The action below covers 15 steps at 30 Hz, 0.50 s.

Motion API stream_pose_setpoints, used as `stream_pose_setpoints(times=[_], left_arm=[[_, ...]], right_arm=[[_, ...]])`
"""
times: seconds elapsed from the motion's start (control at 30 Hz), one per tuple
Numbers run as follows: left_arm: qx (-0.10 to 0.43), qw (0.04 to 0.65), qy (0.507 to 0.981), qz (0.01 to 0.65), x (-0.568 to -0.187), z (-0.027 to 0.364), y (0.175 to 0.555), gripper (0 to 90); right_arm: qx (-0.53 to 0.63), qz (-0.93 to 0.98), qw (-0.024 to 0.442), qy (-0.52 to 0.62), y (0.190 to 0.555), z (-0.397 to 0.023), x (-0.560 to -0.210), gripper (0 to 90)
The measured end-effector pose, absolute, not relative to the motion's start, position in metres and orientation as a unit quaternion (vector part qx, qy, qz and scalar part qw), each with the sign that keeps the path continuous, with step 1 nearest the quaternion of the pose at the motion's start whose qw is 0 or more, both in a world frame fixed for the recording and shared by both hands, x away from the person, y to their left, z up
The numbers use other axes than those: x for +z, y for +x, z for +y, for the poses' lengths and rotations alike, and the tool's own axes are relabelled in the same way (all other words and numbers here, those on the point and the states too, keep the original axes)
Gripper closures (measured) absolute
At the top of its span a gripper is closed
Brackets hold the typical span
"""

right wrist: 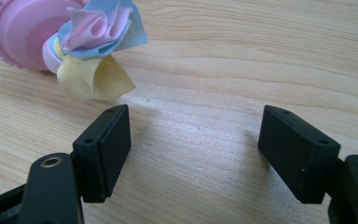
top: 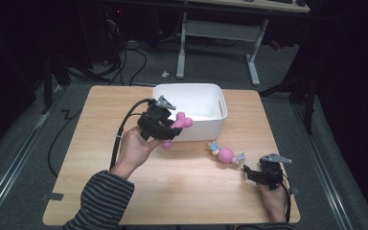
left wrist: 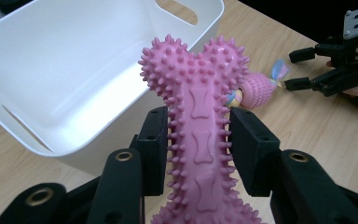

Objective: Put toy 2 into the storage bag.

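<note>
A pink spiky rubber bone (left wrist: 198,116) is clamped by its shaft in my left gripper (left wrist: 198,149), both pads pressing its sides. In the high view the left gripper (top: 165,127) holds the bone (top: 179,123) lifted above the table, right at the near wall of the white bin (top: 218,103). A pink knobbly ball toy with cloth tails (top: 226,155) lies on the wooden table right of centre. My right gripper (top: 249,173) rests on the table just right of it, open, nothing between the jaws. The right gripper view has the ball toy (right wrist: 18,28) and its cloth tail ahead of the left jaw.
The white bin (left wrist: 51,60) looks empty inside and has handle slots in its walls. The wooden table (top: 182,187) has bare surface in front and to the left. Black cables trail from both grippers. A desk frame stands on the floor beyond the table.
</note>
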State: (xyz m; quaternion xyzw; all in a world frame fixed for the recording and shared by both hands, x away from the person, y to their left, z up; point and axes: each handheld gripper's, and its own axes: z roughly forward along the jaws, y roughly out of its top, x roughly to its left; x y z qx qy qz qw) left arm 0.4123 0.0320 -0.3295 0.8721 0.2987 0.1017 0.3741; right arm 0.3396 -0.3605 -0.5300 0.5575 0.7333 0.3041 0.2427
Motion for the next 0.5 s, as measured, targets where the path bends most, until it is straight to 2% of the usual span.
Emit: stream_pose_setpoints(times=[0.5], left_arm=[[0.105,0.37,0.872,0.303,-0.322,0.021,0.436,58.8]], right_arm=[[0.304,0.733,0.243,0.558,0.34,-0.361,-0.53,25.7]])
